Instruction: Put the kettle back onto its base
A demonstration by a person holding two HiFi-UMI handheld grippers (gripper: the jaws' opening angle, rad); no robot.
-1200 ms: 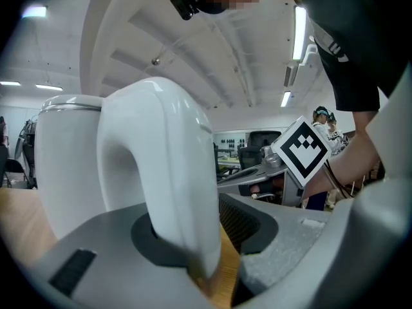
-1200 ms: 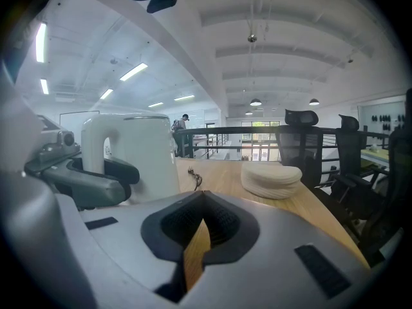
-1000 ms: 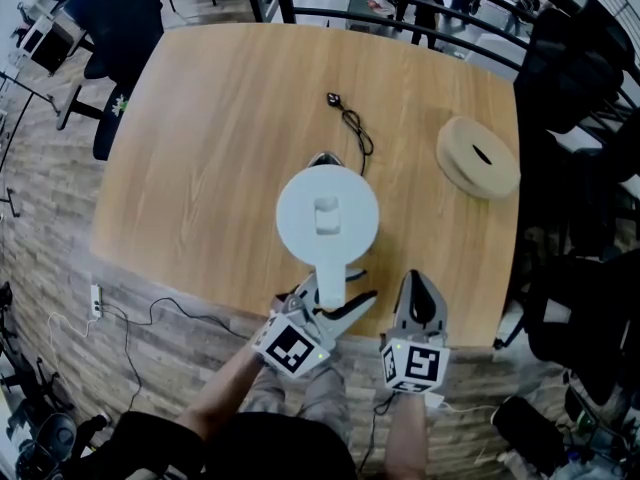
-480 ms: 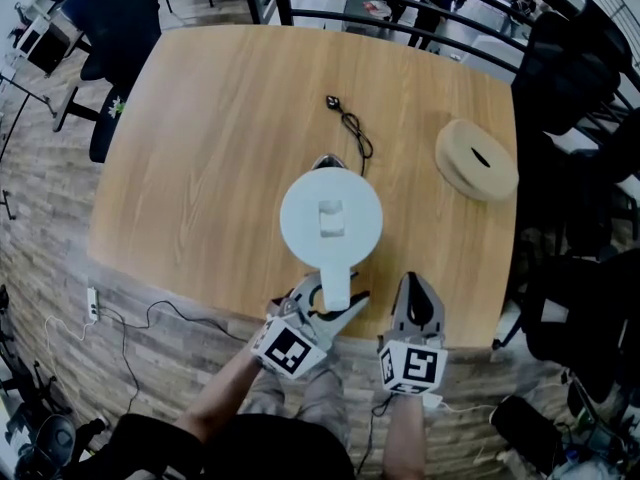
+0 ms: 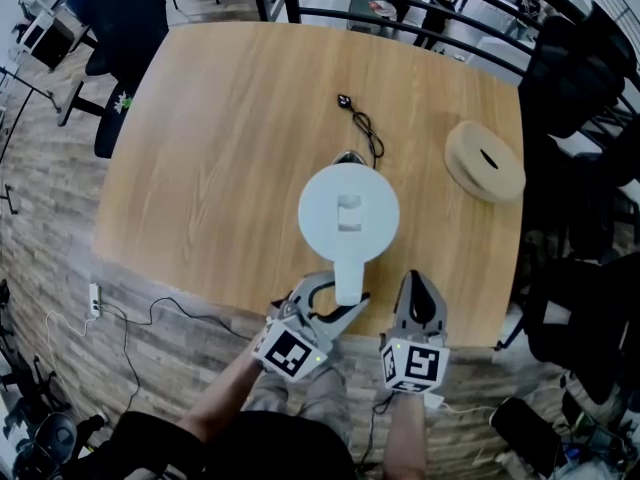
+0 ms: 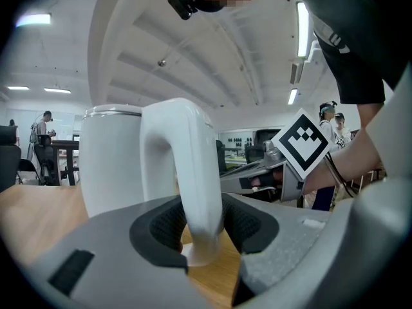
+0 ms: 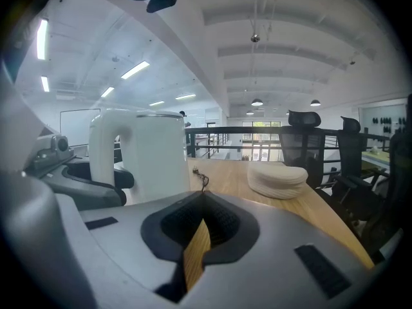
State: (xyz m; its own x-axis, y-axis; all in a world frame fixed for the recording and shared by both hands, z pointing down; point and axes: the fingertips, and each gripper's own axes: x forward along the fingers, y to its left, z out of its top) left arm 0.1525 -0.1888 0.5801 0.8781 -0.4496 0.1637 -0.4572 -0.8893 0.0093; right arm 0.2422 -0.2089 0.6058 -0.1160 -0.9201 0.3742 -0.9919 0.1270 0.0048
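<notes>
A white kettle [image 5: 348, 213] stands on the wooden table [image 5: 220, 118], seen from above with its handle [image 5: 347, 280] pointing toward me. My left gripper [image 5: 335, 298] is shut on that handle [image 6: 193, 192], which sits between the pads, and its jaws are opening. A dark part [image 5: 348, 156] peeks out at the kettle's far side where the black cord [image 5: 362, 128] ends; I cannot tell whether it is the base. My right gripper [image 5: 418, 283] hangs at the table's near edge, right of the handle, shut and holding nothing. In the right gripper view the kettle [image 7: 154, 153] stands to the left.
A round wooden disc [image 5: 485, 160] lies at the table's right side and also shows as a disc [image 7: 277, 179] in the right gripper view. The cord's plug [image 5: 345, 100] lies loose beyond the kettle. Office chairs and a black railing [image 5: 420, 8] border the far side.
The kettle has shifted a little to the right and away from me, with the left gripper still around its handle. The right gripper has stayed put.
</notes>
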